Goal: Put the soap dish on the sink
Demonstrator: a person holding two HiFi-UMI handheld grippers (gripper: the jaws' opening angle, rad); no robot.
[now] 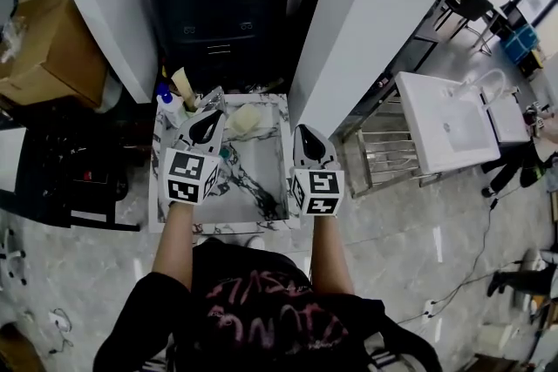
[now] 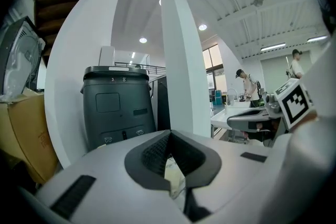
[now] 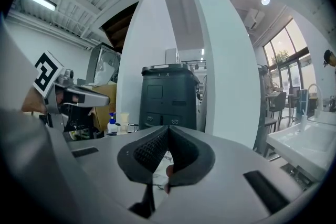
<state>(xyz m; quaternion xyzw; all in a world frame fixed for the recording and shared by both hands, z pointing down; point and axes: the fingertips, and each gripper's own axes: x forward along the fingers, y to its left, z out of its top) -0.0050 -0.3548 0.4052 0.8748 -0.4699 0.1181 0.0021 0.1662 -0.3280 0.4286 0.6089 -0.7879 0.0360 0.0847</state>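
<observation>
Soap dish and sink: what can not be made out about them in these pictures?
- Soap dish, head view: too small to tell whether it holds soap or where exactly it rests.
- Sink, both gripper views: the left gripper and the right gripper, jaws shut, hide all but a sliver with their own bodies.
- Bottles, head view: labels too small to read.

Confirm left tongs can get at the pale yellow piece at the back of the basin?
Probably yes. The left tongs sit just left of the pale yellow piece, with nothing between them in the head view. Their jaws are together and empty, so they must open first.
</observation>
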